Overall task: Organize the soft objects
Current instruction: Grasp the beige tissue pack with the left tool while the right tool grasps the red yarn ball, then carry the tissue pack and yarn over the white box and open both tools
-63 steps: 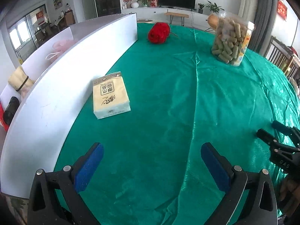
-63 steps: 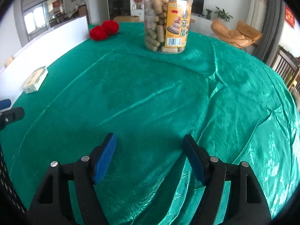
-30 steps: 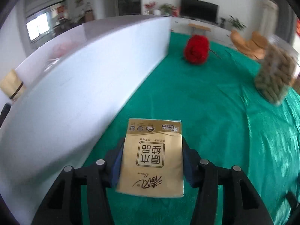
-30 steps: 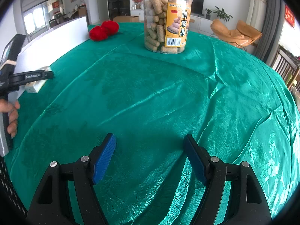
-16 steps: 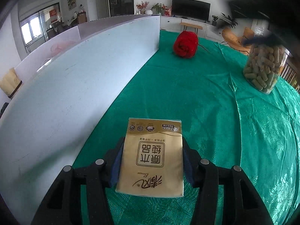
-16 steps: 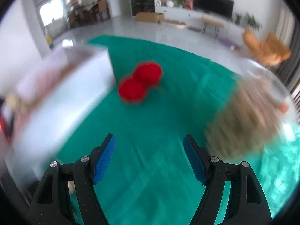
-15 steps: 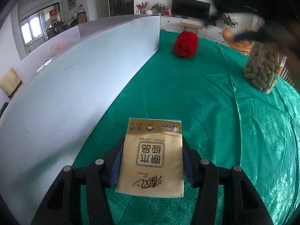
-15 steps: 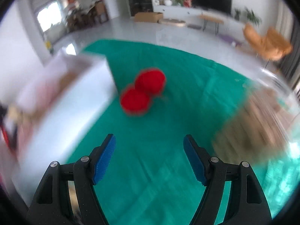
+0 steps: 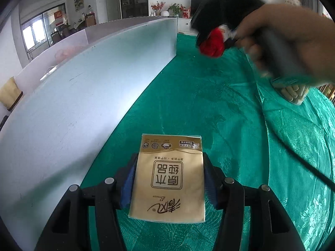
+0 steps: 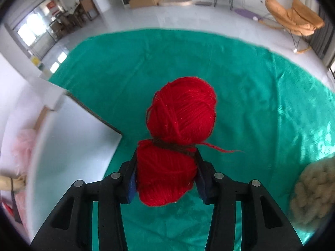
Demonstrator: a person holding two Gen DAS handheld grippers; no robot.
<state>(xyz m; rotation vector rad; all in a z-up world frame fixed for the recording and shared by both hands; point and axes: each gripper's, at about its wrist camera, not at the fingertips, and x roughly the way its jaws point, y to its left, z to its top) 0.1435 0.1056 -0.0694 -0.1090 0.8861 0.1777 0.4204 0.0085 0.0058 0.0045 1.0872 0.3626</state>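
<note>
Both hand-held grippers hold soft things over the green surface.

Left wrist view: the left hand-held gripper clamps the tissue pack beside the white divider.
Right wrist view: the right hand-held gripper, jaws just closing, squeezes the red yarn near the surface's far edge.

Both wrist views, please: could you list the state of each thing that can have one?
Left gripper: shut on the tissue pack.
Right gripper: jaws have just been closing, now clamped on the red yarn.
Tissue pack: flat, label up, held.
Red yarn: two balls tied together, near one held.
Snack jar: upright on the green cloth, mostly hidden.
</note>
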